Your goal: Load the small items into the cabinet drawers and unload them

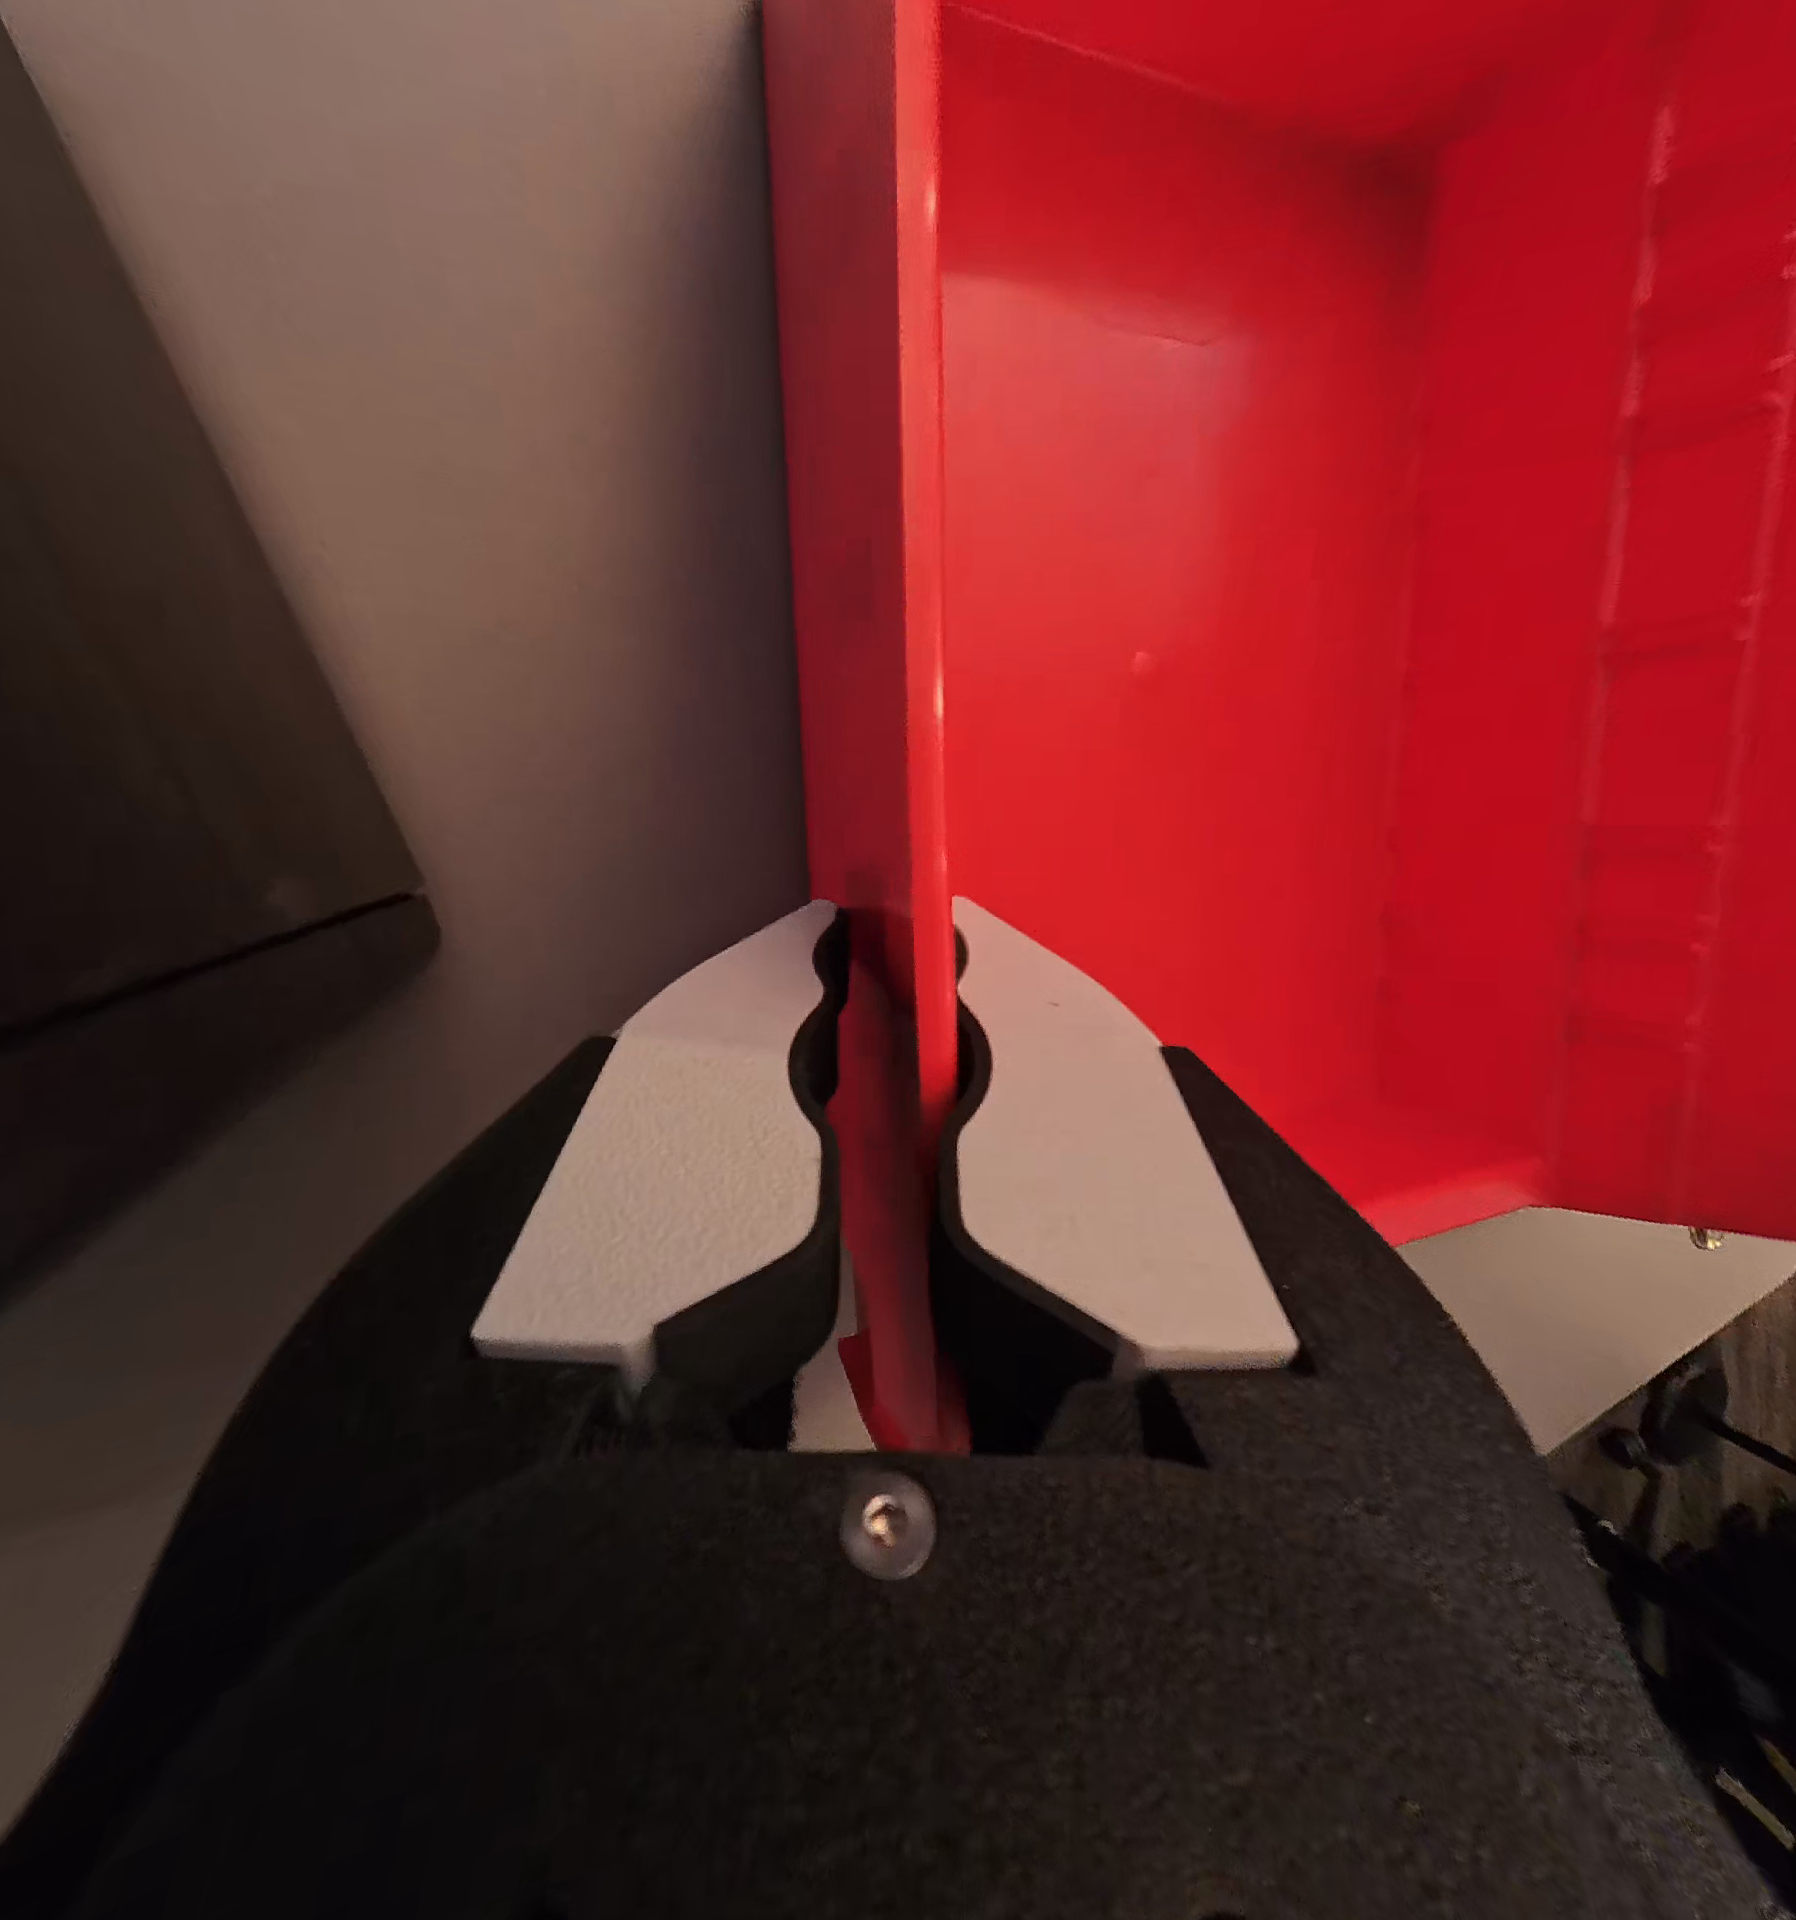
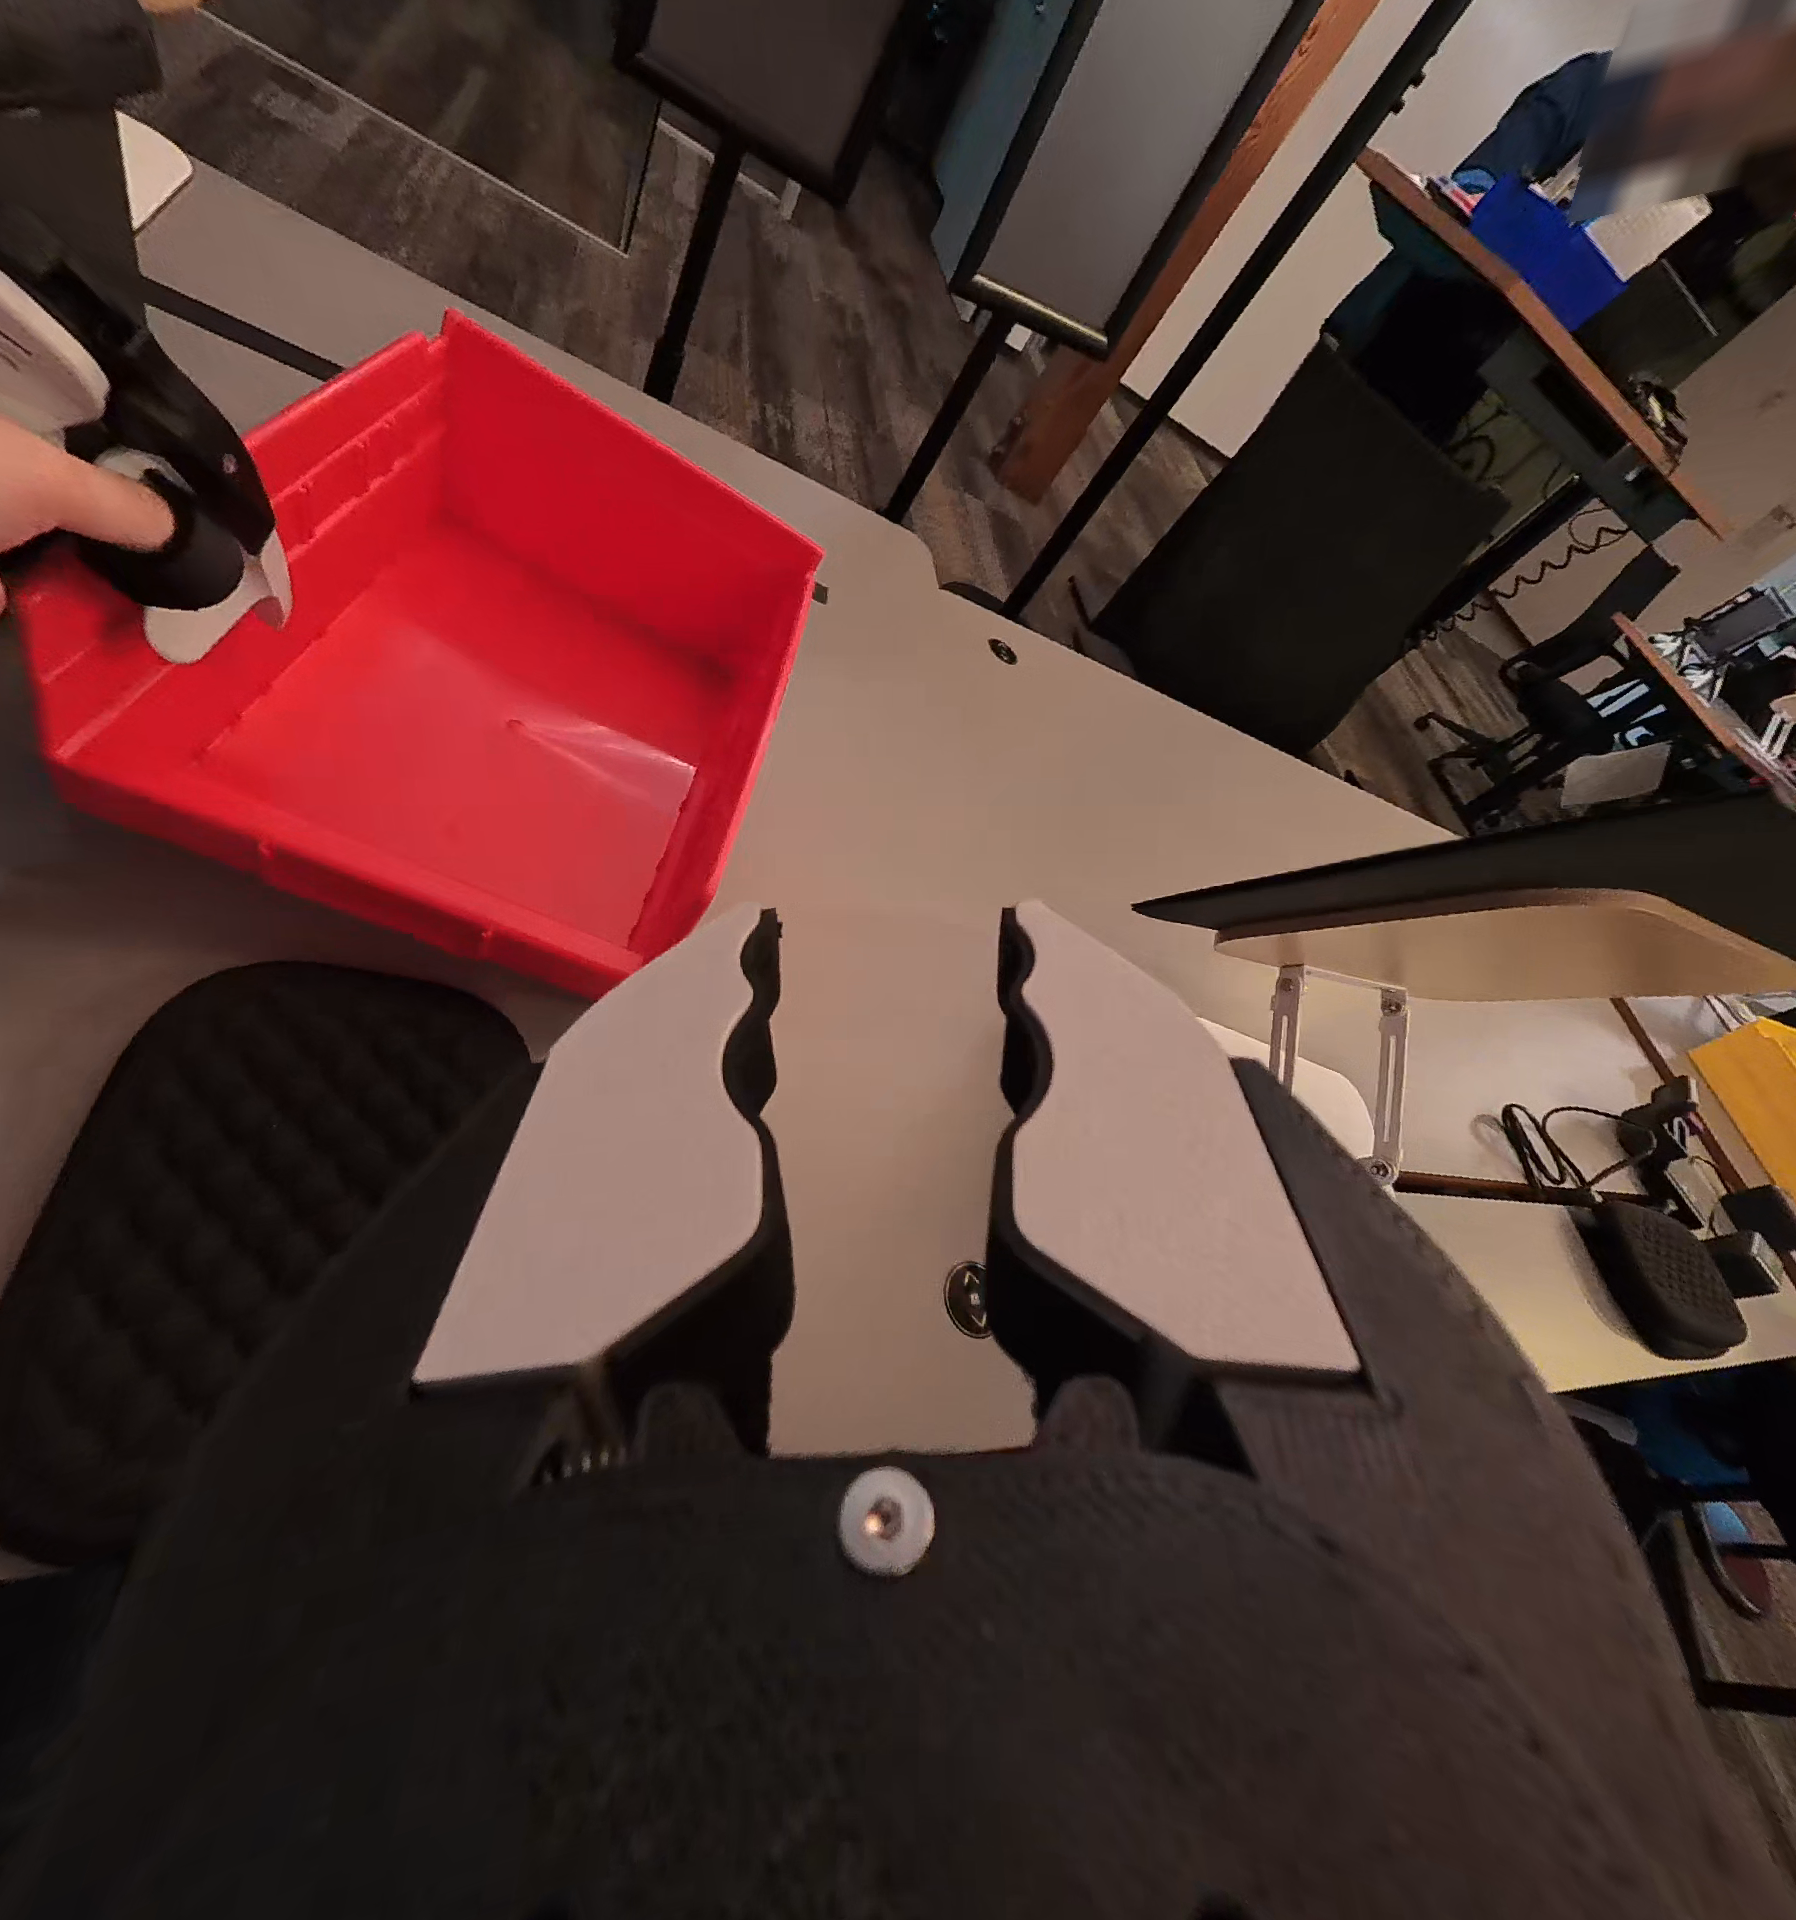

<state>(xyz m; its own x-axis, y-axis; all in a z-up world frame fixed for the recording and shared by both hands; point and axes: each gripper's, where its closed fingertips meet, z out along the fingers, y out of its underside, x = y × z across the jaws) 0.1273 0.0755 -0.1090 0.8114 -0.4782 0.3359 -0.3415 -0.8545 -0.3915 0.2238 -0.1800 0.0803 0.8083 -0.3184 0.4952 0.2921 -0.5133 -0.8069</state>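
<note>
Biggest thing here: the pale grey tabletop (image 2: 925, 748), flat w/ a rounded corner, carrying everything in play. On it sits the open red plastic bin (image 2: 458, 665), rectangular w/ ribbed rim — prob. one of the cabinet drawers pulled out, tho no cabinet shows in either view. Bin interior looks empty: bare glossy floor, no small items visible, so can't tell where those items are. My read: bin is either just unloaded or not yet loaded.

Next down, a black padded oval case w/ quilted fabric (image 2: 198, 1226) lies on the table just beside the bin's near wall, below-left of the right gripper. Closed; contents hidden.

Left gripper (image 1: 899, 925), black body w/ pale grey finger plates, has its fingers pinching the bin's thin side wall — one plate inside the bin, one outside, wall running straight up btwn them. Seen from the right wrist view, it bites the rim at the bin's far-left corner, w/ a person's hand (image 2: 11, 520) on the handle. Likely reason: hold the bin steady or drag/lift it, since a wall pinch gives control w/o blocking the opening.

Right gripper (image 2: 883, 925) hangs above bare table near the bin's front corner, fingers spread apart, nothing btwn them — prob. kept free to pick up items.
</note>
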